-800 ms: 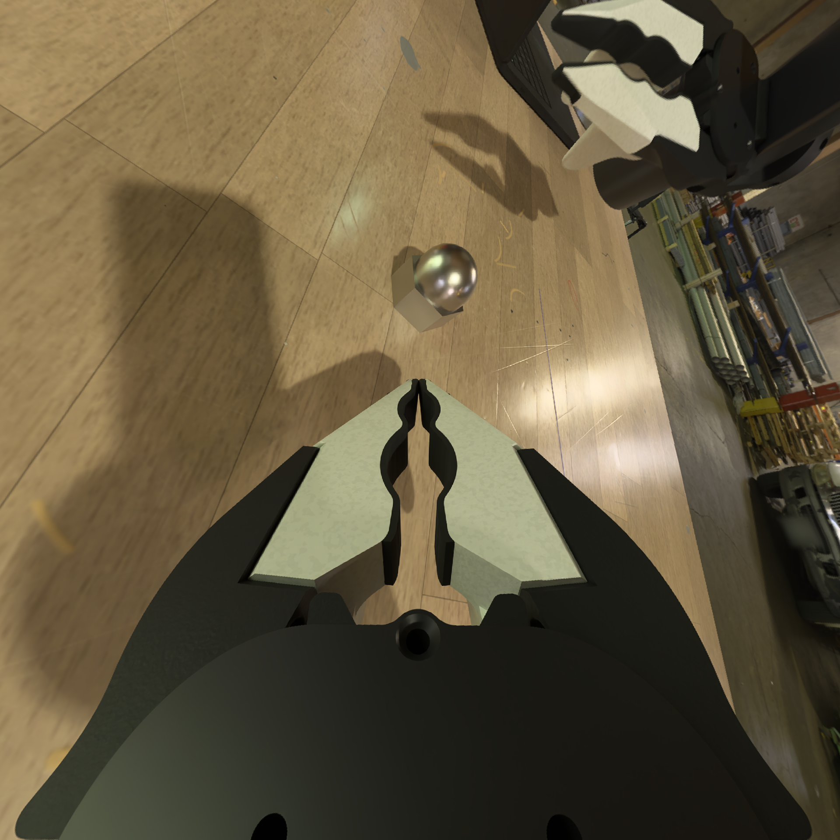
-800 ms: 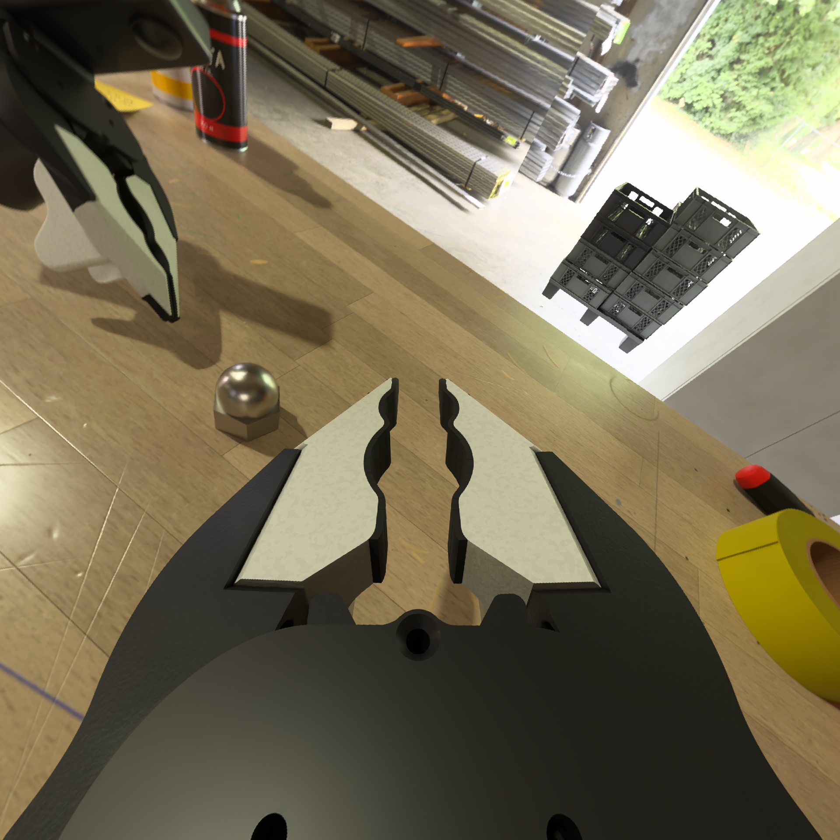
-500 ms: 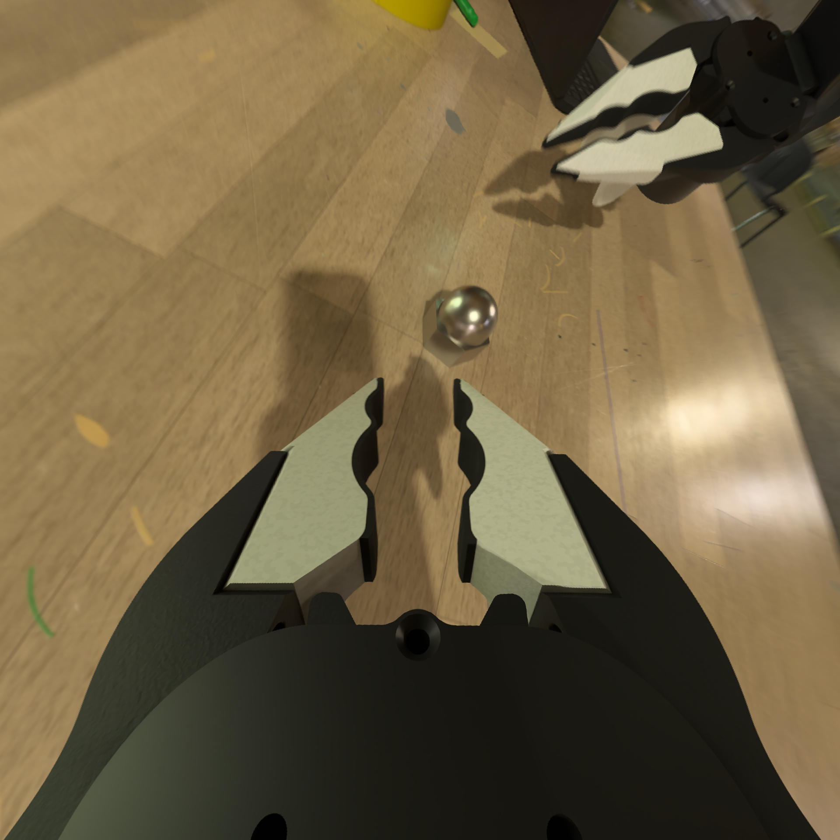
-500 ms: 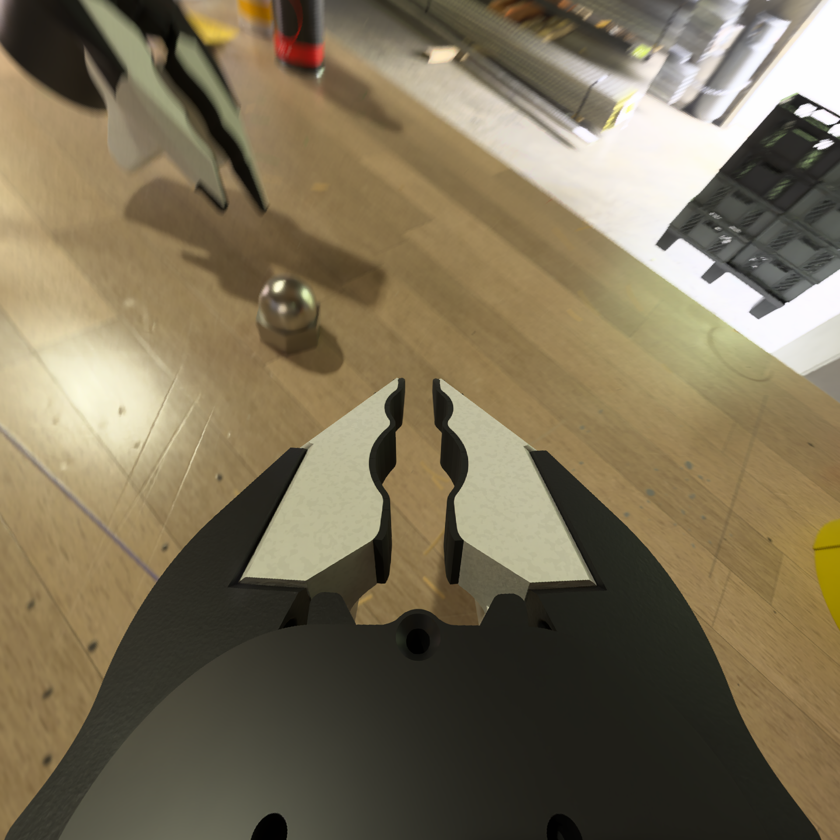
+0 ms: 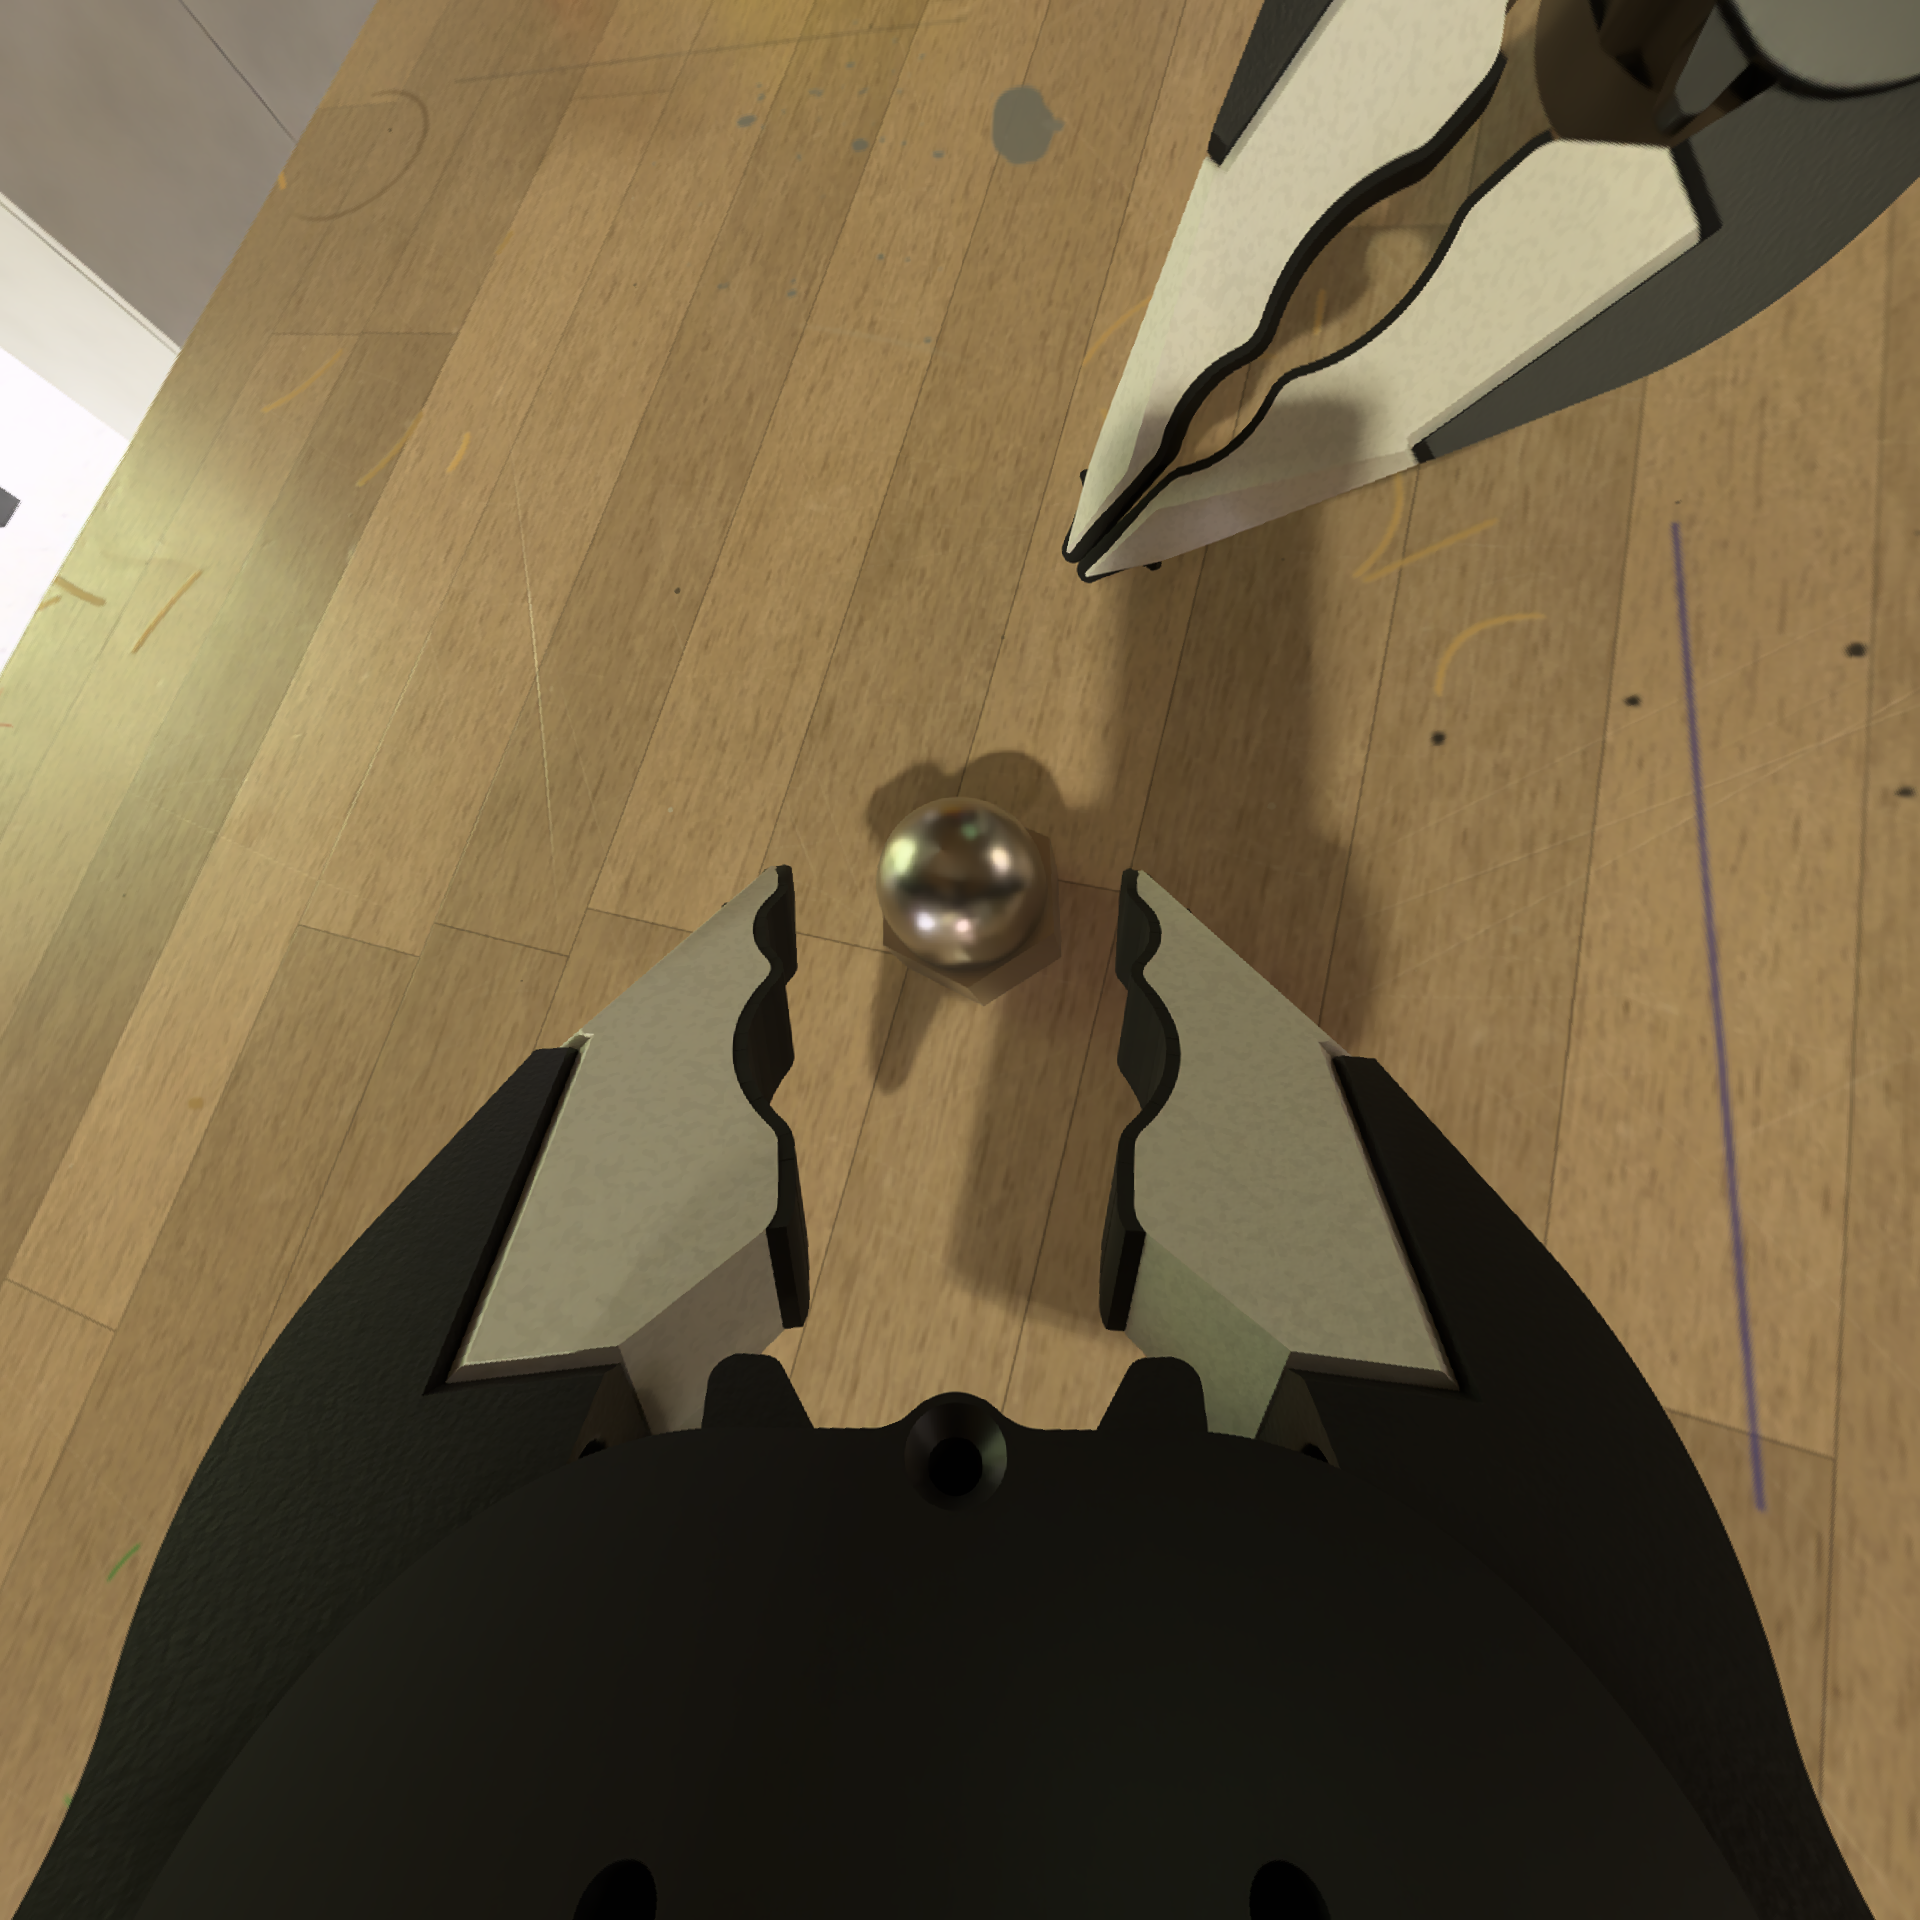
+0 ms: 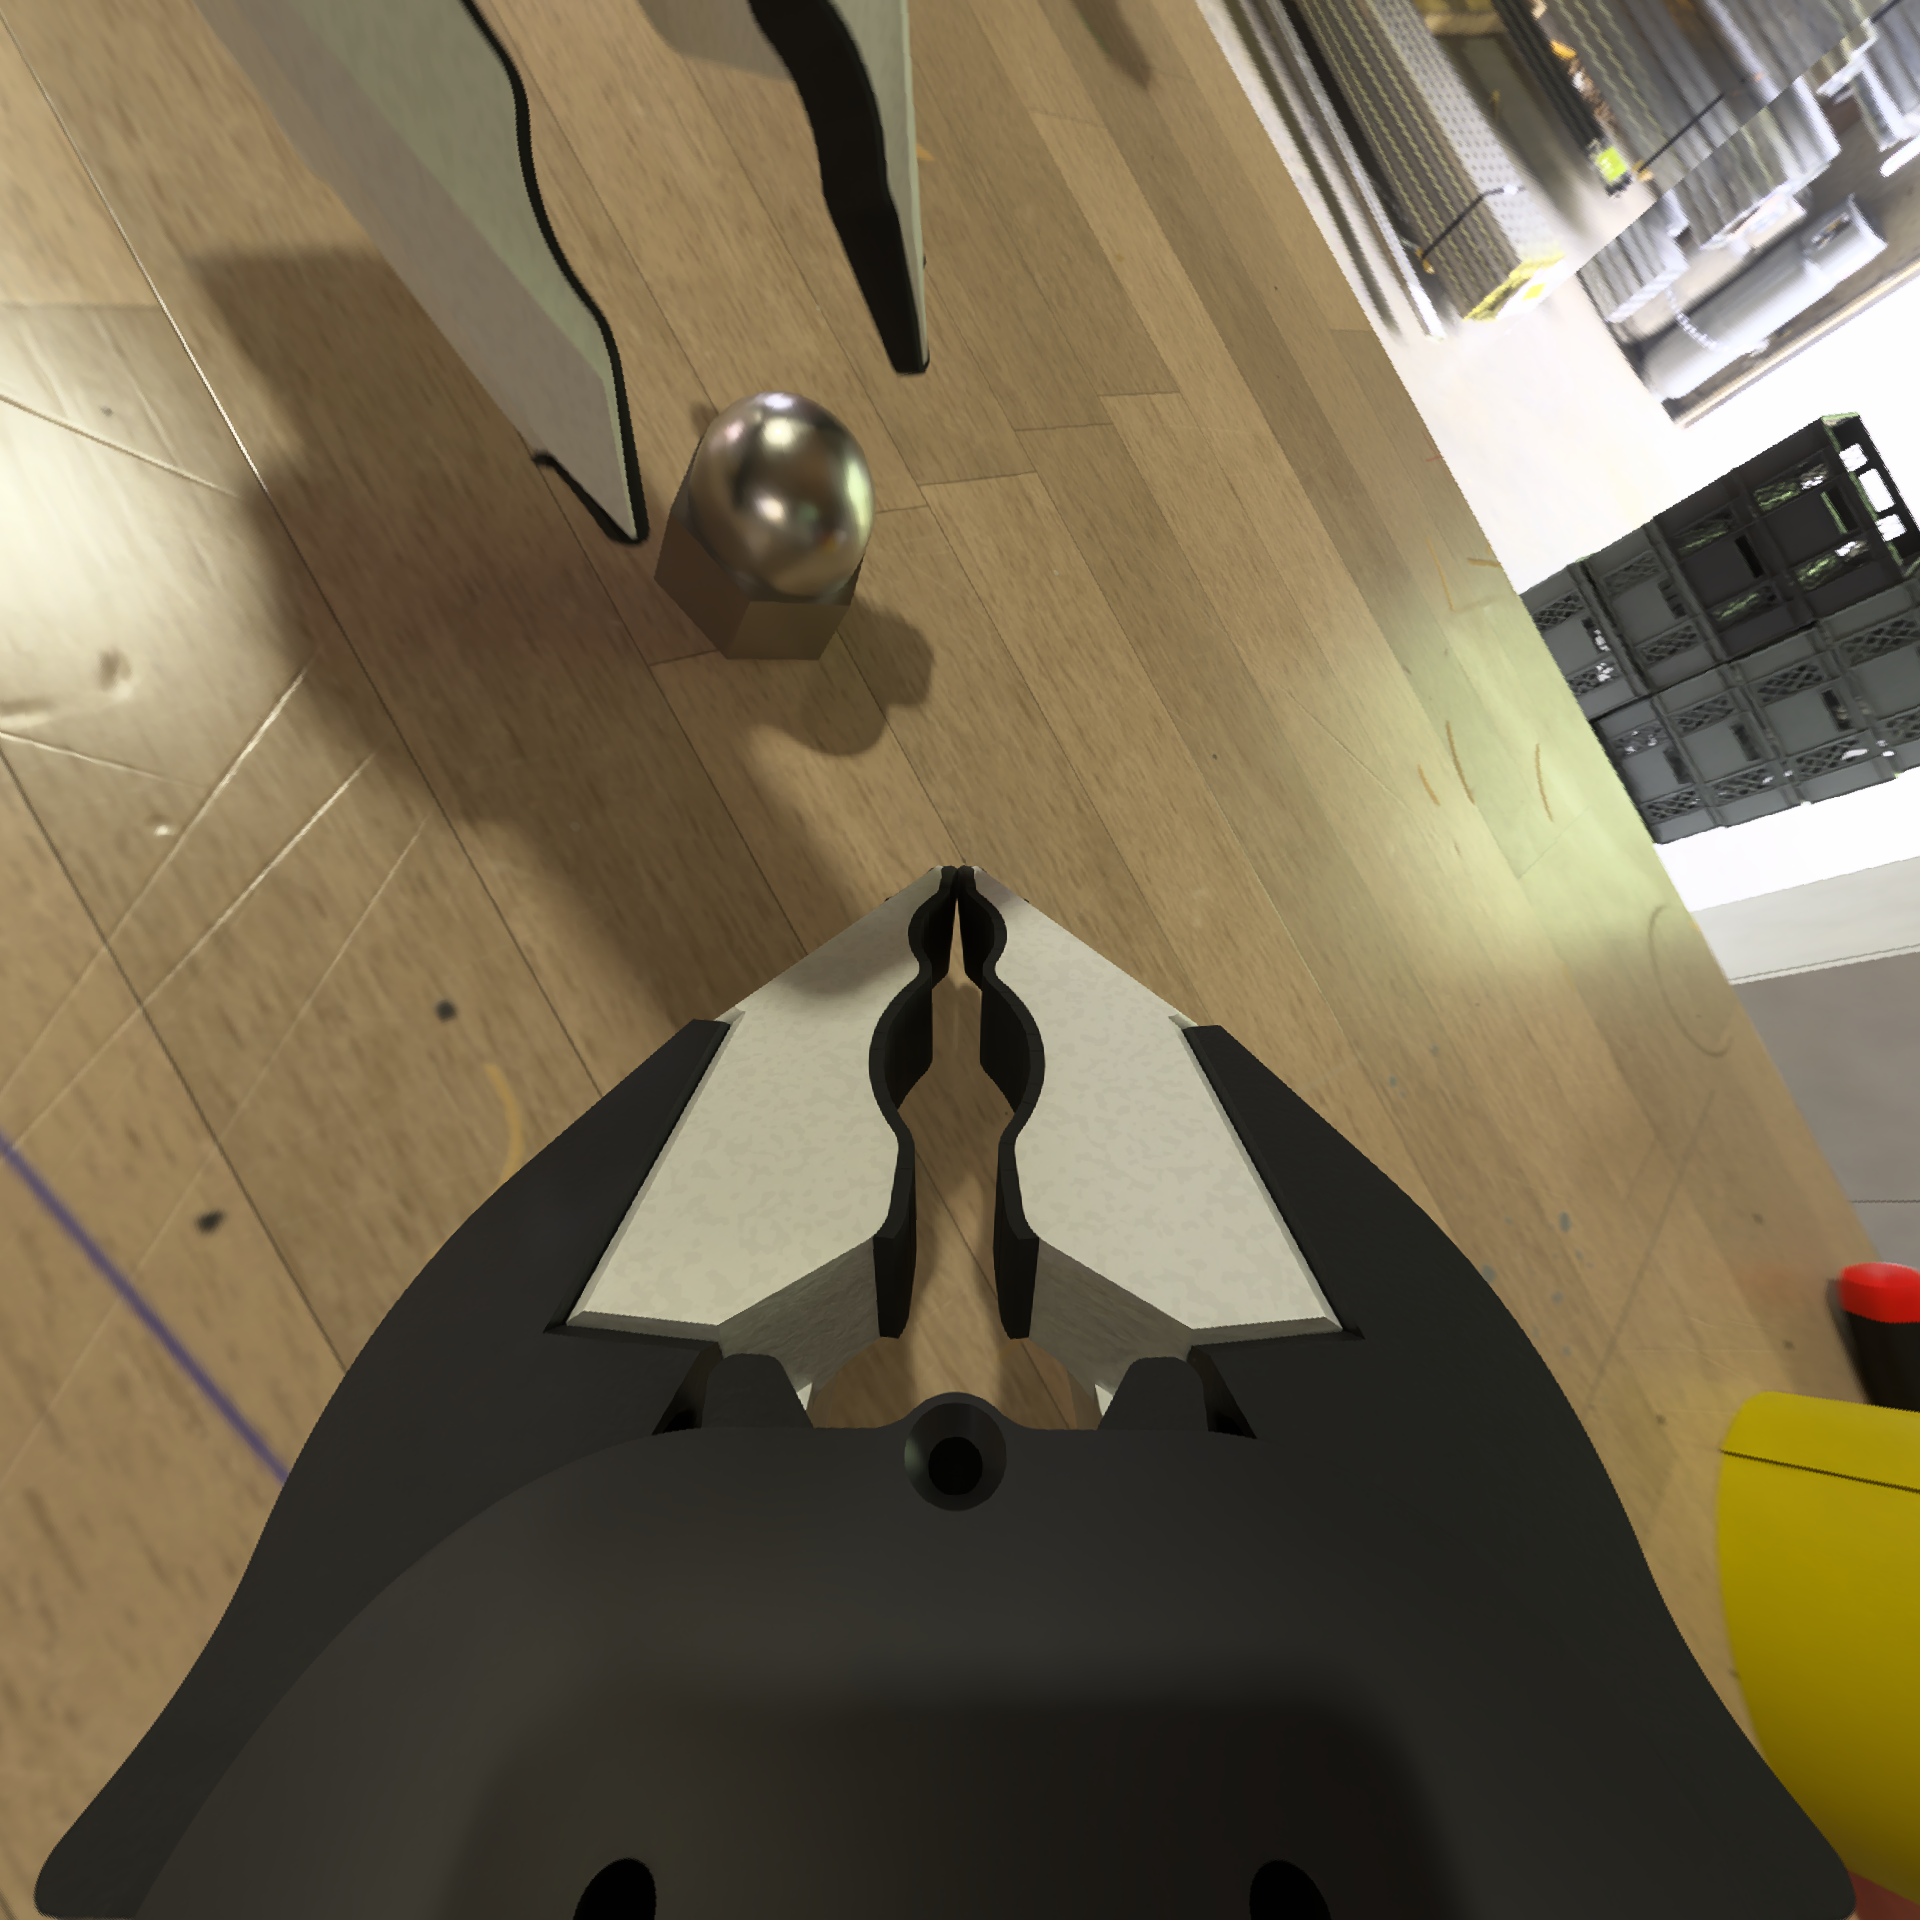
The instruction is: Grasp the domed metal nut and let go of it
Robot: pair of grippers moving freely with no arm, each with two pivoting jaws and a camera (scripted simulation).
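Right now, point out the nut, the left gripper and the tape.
nut [image 5: 958, 888], left wrist view, on its shiny dome.
left gripper [image 5: 956, 883], left wrist view, midway between its open fingertips.
tape [image 6: 1829, 1621], right wrist view, on its yellow side.

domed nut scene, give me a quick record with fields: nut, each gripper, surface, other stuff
nut: domed metal nut upright on its hex base, untouched
left gripper: left gripper open, fingertips either side of the nut, not closed on it
right gripper: right gripper shut, empty, short of the nut
surface: scratched wooden table
other: yellow tape roll, red-capped black item, grey crates beyond the edge
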